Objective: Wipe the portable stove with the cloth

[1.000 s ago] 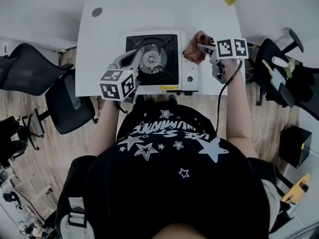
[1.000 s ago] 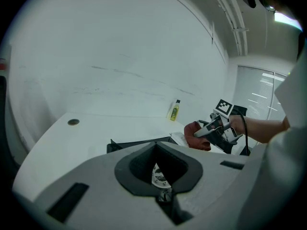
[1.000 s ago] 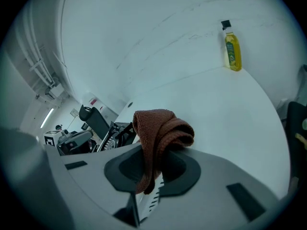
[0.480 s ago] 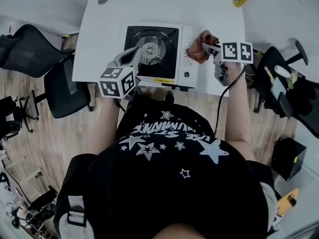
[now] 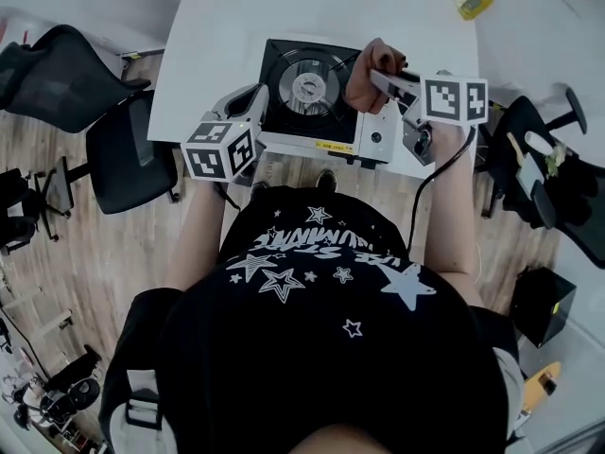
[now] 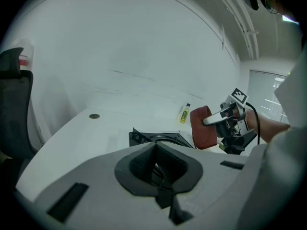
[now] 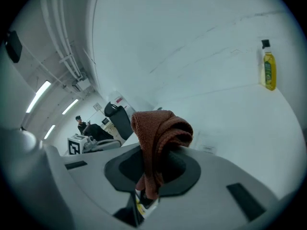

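Two grippers are at the portable stove (image 5: 284,112) on the white desk (image 5: 213,60). The brown cloth (image 5: 362,72) is pinched in the closed jaws of the right gripper (image 5: 380,78) and bunched over the stove's right side by the burner. Contact with the surface cannot be confirmed. The left gripper (image 5: 253,100) is at the stove's front left corner, jaws closed on nothing. Wiping is judged to be in hand. Next, the cloth should be pressed down and drawn across the top.

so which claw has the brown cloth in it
The right claw, its jaws shut on the bunched reddish-brown cloth at the portable stove's right side. The left claw has no cloth between its jaws.
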